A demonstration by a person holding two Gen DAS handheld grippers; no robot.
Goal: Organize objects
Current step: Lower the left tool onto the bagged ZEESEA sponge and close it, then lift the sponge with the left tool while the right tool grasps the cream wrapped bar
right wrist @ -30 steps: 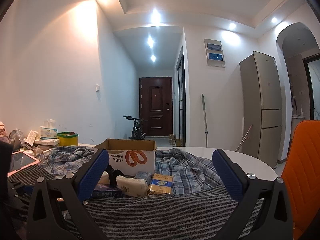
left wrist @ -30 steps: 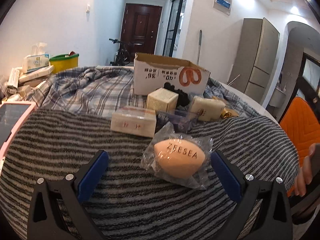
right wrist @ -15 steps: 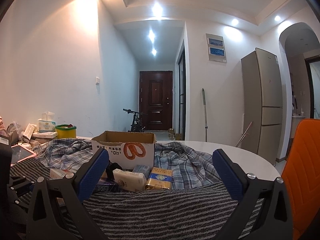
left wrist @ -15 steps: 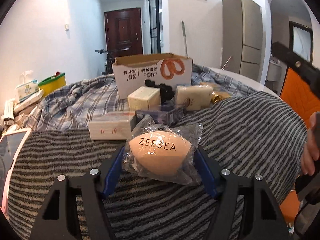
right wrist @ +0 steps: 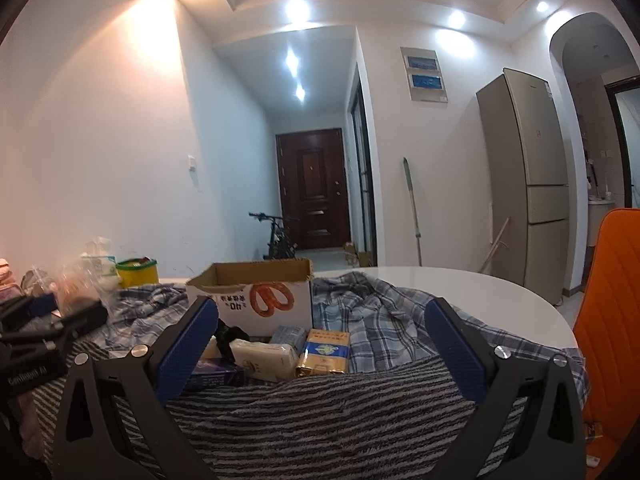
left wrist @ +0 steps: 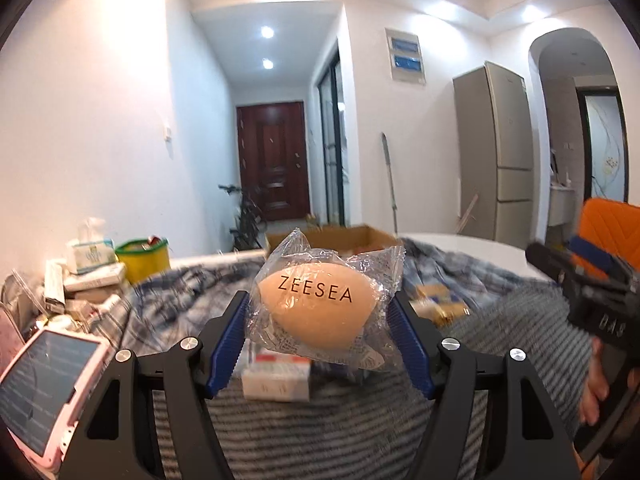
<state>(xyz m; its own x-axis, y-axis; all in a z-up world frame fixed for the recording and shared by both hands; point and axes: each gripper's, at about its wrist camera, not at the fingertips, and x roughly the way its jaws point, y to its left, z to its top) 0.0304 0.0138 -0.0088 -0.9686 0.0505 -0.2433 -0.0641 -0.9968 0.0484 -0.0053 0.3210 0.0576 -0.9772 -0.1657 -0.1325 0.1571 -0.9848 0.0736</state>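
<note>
Left wrist: hand-held gripper (left wrist: 318,316) grips wrapped "ZEESEA" sponge (left wrist: 316,305).

Far ahead of the tool, a dark red door (right wrist: 313,188) is seen at the end of a hallway, with a bicycle (right wrist: 278,236) parked before it. To the right of the tool, a tall grey refrigerator (right wrist: 528,168) is set against the wall, a long-handled mop (right wrist: 412,208) is leaned between it and the hallway, and an orange chair (right wrist: 612,320) is placed nearest. A white round worktop (right wrist: 460,288) is partly covered by a plaid cloth (right wrist: 376,320) and a striped towel (right wrist: 320,420).
</note>
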